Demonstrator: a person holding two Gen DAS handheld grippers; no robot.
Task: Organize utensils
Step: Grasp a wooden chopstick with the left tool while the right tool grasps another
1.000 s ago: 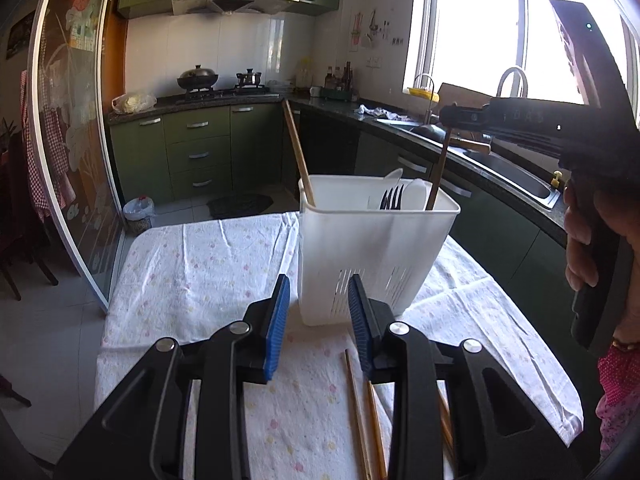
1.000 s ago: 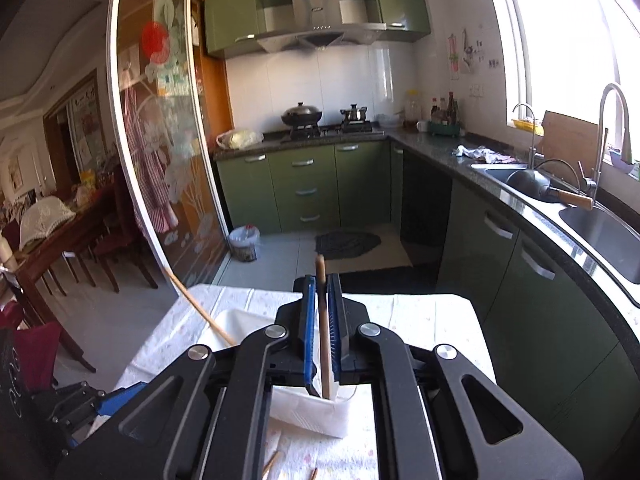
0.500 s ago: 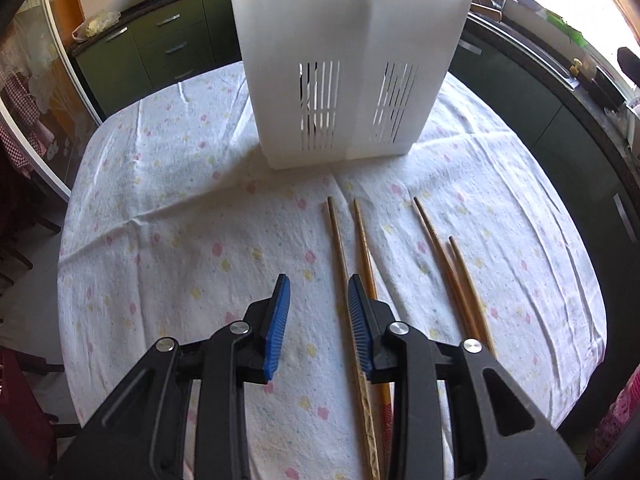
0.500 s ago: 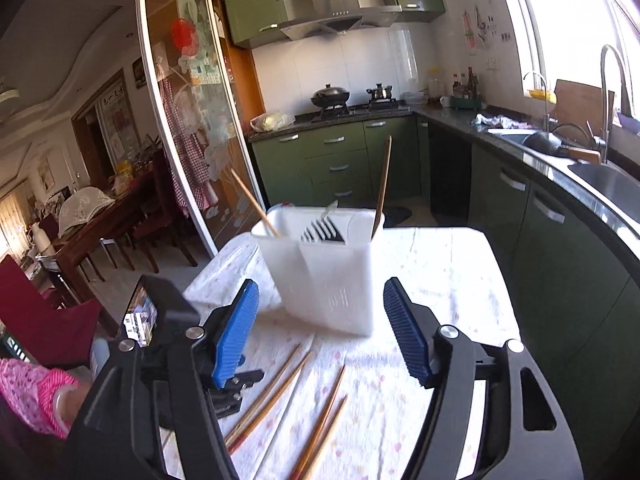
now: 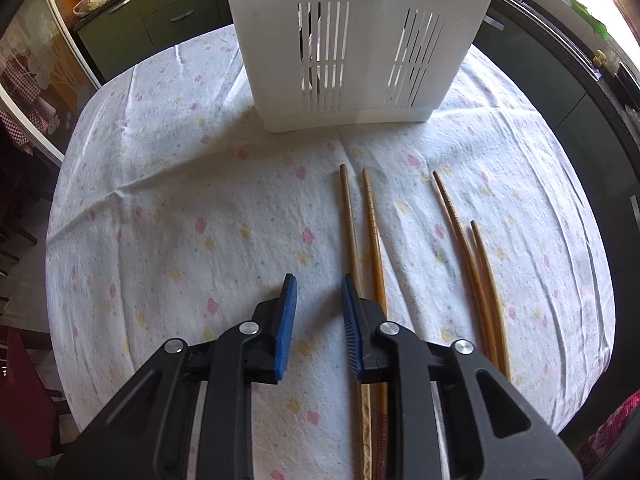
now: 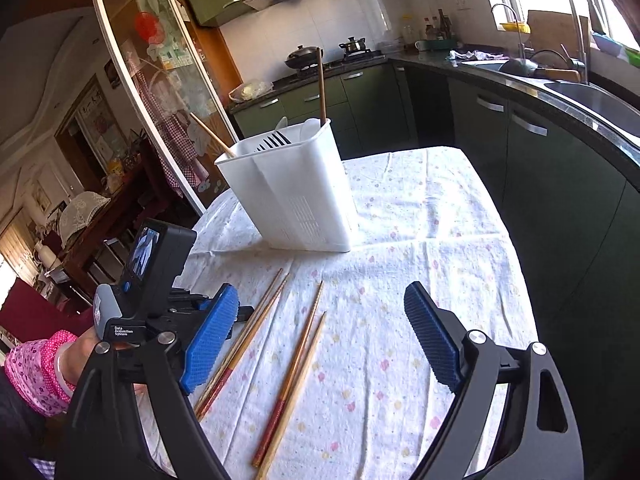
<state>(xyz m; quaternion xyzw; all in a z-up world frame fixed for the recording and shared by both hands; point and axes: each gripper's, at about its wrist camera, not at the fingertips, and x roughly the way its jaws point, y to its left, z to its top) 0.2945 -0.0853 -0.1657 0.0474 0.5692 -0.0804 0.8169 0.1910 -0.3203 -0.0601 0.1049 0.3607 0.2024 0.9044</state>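
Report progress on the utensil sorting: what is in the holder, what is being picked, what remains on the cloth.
Done: the white utensil holder already carries two upright chopsticks, a fork and what looks like a spoon. In hand: nothing; the right gripper has just opened empty, and the left gripper has been closing over bare cloth beside the nearest chopstick pair. Left: four chopsticks on the tablecloth.

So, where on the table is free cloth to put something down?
The cloth is bare left of the left pair of chopsticks, from the white holder to the near edge. The far right corner beside the holder is bare too. Crowded: the near middle, around both pairs, including the right pair.
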